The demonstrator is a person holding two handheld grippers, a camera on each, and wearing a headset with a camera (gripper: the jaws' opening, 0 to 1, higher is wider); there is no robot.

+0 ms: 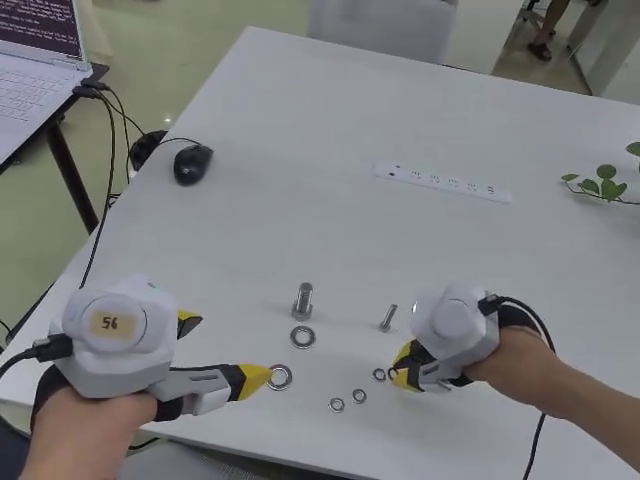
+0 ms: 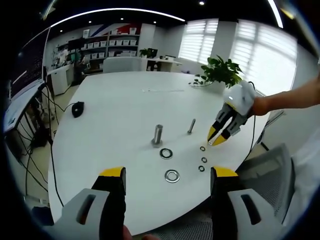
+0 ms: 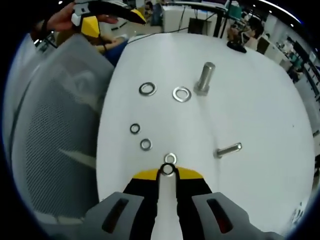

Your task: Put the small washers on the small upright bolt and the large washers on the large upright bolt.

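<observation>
The right gripper seems clamped on a small washer, held low by the table's near edge. The washer could be dropped or flicked off that edge if the small bolt is met off-centre. The left gripper's jaws are held apart.

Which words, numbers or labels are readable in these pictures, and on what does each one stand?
"56": on the round label on the body of the left gripper.
Laptop screen: lines of light text, too small and blurred to read.
No other text is readable.
</observation>
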